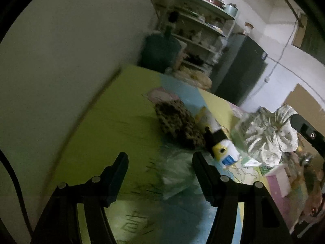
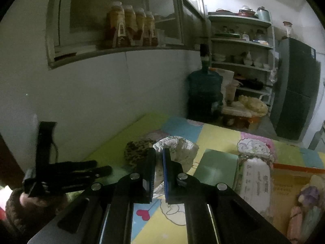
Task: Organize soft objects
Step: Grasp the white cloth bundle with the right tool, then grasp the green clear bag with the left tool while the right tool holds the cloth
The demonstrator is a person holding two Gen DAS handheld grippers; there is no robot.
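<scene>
both wrist views low over mat, sharing leopard cushion.

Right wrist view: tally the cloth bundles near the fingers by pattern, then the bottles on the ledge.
Leopard-print cloth: 1
White floral cloth: 1
Amber bottles: 4
Total: 6

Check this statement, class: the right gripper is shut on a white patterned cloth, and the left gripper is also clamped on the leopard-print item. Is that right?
One part is wrong. The left gripper is open, its jaws spread apart and holding nothing; the leopard-print item lies beyond it on the mat, as the left wrist view shows. The right gripper is indeed shut on the white patterned cloth.
</scene>
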